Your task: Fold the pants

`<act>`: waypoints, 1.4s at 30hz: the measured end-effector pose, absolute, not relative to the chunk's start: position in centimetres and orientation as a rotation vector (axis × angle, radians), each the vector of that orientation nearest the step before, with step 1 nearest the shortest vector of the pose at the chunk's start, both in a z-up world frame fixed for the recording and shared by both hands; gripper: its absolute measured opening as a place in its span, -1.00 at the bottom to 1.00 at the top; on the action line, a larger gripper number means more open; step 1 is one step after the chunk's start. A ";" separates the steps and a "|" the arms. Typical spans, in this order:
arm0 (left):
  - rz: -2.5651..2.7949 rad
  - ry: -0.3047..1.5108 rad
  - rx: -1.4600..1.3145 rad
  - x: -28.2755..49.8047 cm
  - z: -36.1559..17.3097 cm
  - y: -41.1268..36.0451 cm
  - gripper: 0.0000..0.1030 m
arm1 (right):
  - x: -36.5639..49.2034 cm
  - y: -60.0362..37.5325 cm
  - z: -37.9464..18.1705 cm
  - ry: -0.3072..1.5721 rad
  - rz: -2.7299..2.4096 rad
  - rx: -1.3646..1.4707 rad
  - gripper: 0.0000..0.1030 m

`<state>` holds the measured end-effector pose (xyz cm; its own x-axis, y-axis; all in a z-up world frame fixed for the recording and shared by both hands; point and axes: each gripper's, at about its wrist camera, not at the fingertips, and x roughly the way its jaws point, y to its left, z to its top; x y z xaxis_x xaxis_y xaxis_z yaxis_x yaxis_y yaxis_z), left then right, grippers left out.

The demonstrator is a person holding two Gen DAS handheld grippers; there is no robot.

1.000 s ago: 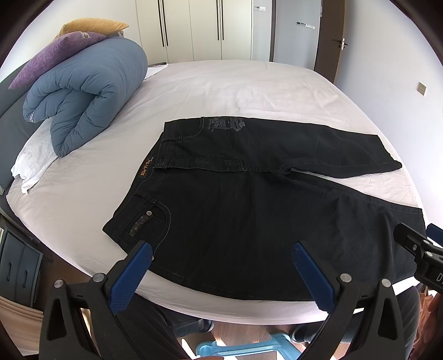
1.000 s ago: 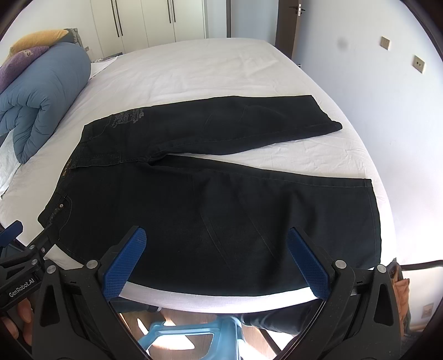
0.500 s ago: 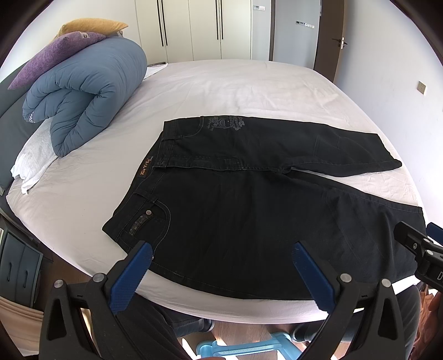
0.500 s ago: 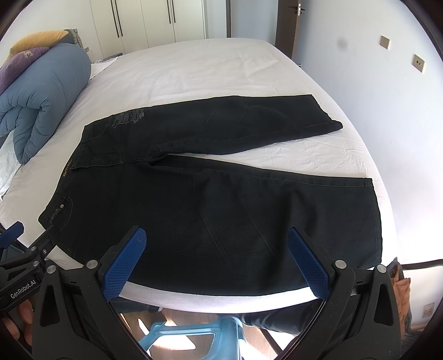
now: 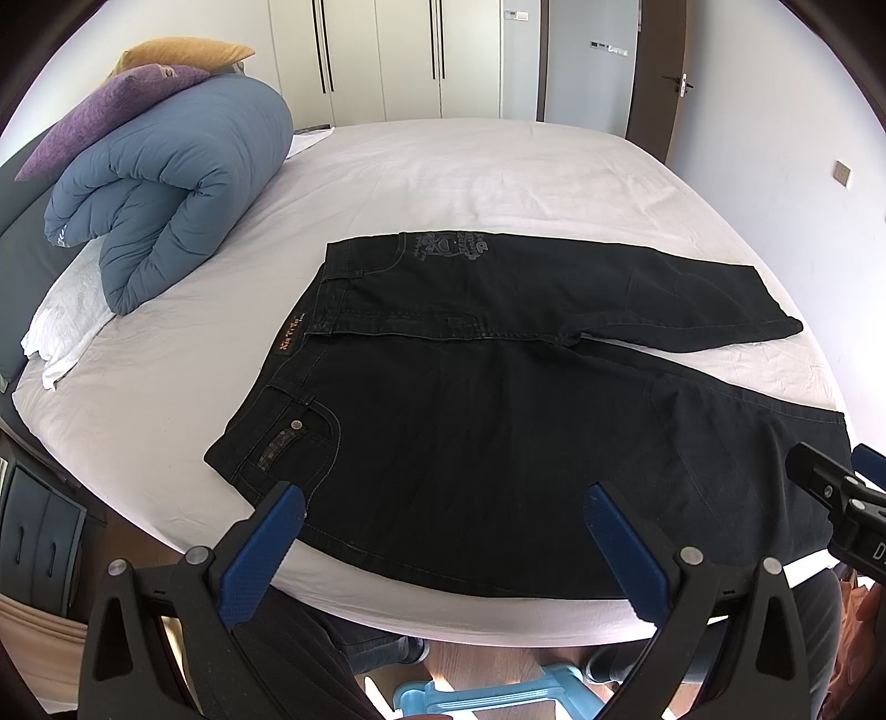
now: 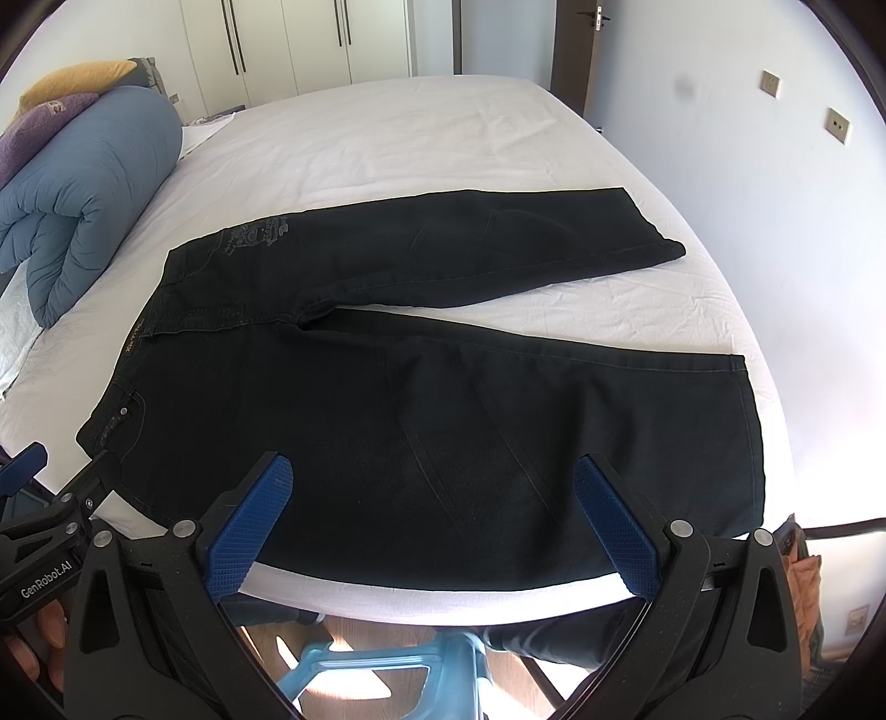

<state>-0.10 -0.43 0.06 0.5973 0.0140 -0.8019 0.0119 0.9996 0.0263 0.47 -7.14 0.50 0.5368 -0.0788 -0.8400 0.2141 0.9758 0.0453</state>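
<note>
Lying flat and spread on the white-sheeted bed (image 5: 498, 166): black denim pants (image 5: 498, 421), waistband toward the left, two legs fanning out to the right with a wedge of sheet showing between them. Near leg running along the bed's front edge, far leg angling away toward the wall side. Nothing folded yet, judging by the open lay of both legs.

Hovering just short of the near edge, above the hip and pocket area: left gripper (image 5: 443, 548), blue-padded jaws gaping wide, holding nothing. Hanging over the near leg further toward the hem: right gripper (image 6: 432, 520), likewise wide open and empty, not touching the cloth as far as can be told.

Looking like the very start: approaching for a first grasp. Likely calling next for lowering both grippers onto the near leg's outer seam, one by the waistband corner, one nearer the hem, pinching the fabric and carrying that leg up and over onto the far one. Worth pinching the whole leg and keeping the cloth taut between the two grippers, to avoid dragging wrinkles.

Sitting further off, at the left of the bed: rolled blue quilted duvet (image 5: 166, 188), purple cushion (image 5: 111, 116) and mustard-yellow pillow (image 5: 183, 52) piled on it. Beyond, white wardrobe doors (image 5: 410, 55).
</note>
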 end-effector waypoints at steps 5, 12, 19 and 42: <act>0.002 0.931 0.031 -0.1 0.1 -0.4 1.00 | 0.5 -7.2 0.5 0.990 -0.175 0.150 1.00; 0.001 0.931 0.032 -0.1 0.2 -0.3 1.00 | 0.4 -7.0 0.5 0.991 -0.172 0.148 1.00; 0.000 0.931 0.034 -0.2 -0.1 -0.4 1.00 | 0.4 -6.8 0.4 0.991 -0.172 0.149 1.00; -0.032 0.910 0.041 0.3 -0.2 -0.2 1.00 | 0.7 -7.3 0.5 0.978 -0.122 0.175 1.00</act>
<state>0.30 -0.20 -0.19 0.6137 -0.0102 -0.7895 0.0450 0.9987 0.0221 0.74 -7.30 0.49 0.5534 -0.0244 -0.8326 0.1813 0.9791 0.0918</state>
